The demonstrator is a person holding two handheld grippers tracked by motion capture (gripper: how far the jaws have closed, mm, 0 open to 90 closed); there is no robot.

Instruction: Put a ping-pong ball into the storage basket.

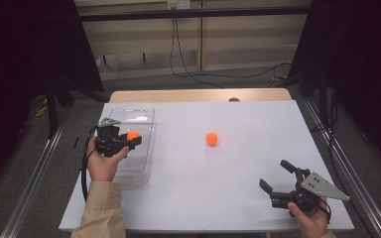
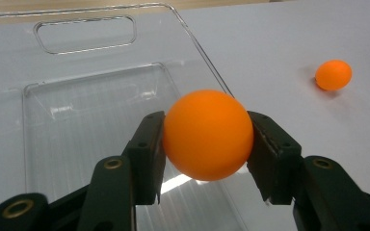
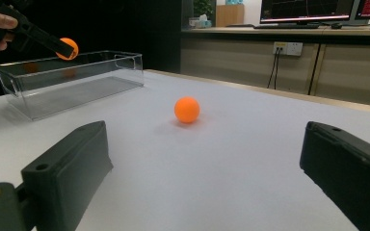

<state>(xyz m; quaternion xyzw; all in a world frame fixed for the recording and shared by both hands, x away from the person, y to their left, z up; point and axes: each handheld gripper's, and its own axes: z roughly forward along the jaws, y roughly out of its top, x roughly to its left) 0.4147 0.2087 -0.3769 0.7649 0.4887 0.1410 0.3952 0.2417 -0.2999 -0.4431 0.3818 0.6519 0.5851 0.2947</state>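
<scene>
Orange ball (image 2: pixel 207 134) clamped in your left claw (image 1: pixel 131 139) over the clear bin (image 1: pixel 144 116) looks light, hard, slick: squeeze its widest middle; right claw (image 1: pixel 277 178) gapes, empty.

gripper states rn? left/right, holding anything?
Left gripper: shut on an orange ball, over the clear bin.
Right gripper: open, holding nothing.

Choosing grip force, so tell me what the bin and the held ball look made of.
Clear bin: looks like rigid transparent plastic, glossy, since the table shows through and its walls catch glints. Held ball: probably smooth matte orange plastic, evenly coloured with only soft shine, pinched by the left gripper.
</scene>
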